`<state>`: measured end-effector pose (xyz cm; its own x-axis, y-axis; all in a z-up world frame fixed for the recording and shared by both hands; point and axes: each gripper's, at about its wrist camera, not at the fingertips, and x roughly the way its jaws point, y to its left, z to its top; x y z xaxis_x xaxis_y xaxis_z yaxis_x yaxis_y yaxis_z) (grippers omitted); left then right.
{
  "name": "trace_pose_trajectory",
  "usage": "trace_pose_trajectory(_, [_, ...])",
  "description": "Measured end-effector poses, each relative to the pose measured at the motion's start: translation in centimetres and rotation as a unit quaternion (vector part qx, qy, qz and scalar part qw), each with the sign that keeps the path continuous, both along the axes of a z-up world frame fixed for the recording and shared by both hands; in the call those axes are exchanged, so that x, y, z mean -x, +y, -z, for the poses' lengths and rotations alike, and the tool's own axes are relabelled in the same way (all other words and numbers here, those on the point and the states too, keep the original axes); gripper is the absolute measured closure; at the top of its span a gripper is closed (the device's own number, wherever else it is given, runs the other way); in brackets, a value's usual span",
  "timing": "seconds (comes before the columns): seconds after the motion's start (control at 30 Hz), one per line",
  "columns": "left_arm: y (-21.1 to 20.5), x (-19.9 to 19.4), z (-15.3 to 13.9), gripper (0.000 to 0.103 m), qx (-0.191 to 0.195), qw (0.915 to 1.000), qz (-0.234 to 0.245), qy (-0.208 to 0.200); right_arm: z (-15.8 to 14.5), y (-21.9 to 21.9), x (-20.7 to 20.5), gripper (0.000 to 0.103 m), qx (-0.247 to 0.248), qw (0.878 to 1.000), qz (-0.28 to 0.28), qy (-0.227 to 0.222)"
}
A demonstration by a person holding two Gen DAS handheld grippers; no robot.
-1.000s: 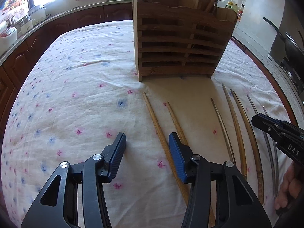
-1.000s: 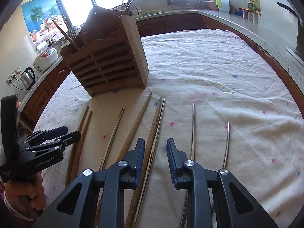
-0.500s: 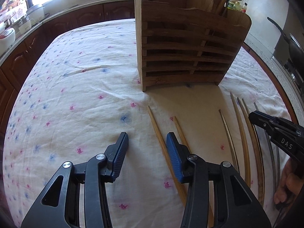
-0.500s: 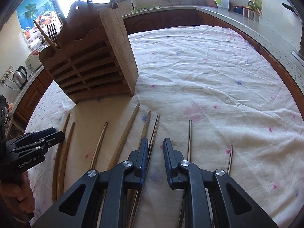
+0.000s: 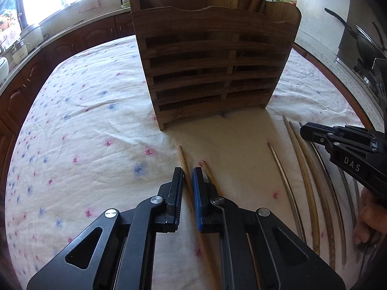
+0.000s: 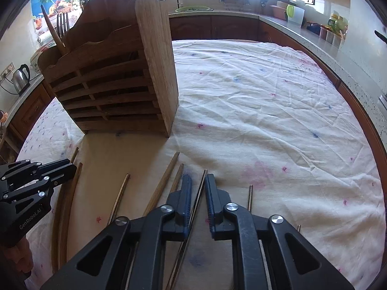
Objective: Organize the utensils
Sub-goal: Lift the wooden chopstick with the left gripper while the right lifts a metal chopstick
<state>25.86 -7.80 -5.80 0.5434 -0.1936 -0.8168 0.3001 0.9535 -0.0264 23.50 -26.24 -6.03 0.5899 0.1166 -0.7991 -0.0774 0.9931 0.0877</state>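
A slatted wooden utensil rack (image 5: 212, 72) stands on the flowered tablecloth (image 5: 84, 145), with a fork and wooden utensils in it. Several chopsticks lie in a row in front of it. My left gripper (image 5: 187, 176) is closing, its pads against a wooden chopstick (image 5: 182, 154); a second wooden one (image 5: 204, 164) lies just right of it. My right gripper (image 6: 198, 181) is closing around a thin dark chopstick (image 6: 204, 174), which runs between its pads. Each gripper also shows in the other's view: the right gripper (image 5: 303, 130) and the left gripper (image 6: 72, 166).
More wooden chopsticks (image 6: 173, 166) and metal ones (image 6: 250, 195) lie on the cloth. The rack (image 6: 116, 91) is close ahead. A kettle (image 6: 20, 77) and counters ring the table; a pan (image 5: 358, 38) sits at the right. A person's hand (image 5: 370, 220) holds the right gripper.
Both grippers have moved forward toward the rack. The left jaws went from wide apart to closed around a wooden chopstick; the right jaws narrowed around the thin dark one.
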Motion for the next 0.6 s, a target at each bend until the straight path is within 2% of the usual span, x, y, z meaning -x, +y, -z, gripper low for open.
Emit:
trace_pose_trajectory(0.1, [1.0, 0.6, -0.5, 0.099, 0.03, 0.9995, 0.003, 0.007, -0.6, -0.3, 0.6, 0.099, -0.031, 1.0, 0.0, -0.003])
trace_pose_trajectory(0.27, [3.0, 2.9, -3.1, 0.099, 0.079, 0.9968, 0.004, -0.006, -3.9, -0.2, 3.3, 0.099, -0.072, 0.997, -0.007, -0.041])
trace_pose_trajectory(0.47, [6.0, 6.5, -8.7, 0.099, 0.147, 0.9875, 0.009, -0.057, -8.9, -0.3, 6.9, 0.099, -0.099, 0.99, -0.023, -0.098])
trace_pose_trajectory(0.6, [7.2, 8.6, -11.9, 0.099, 0.17, 0.9814, 0.015, -0.087, -11.8, -0.4, 8.9, 0.099, -0.104, 0.985, -0.027, -0.134])
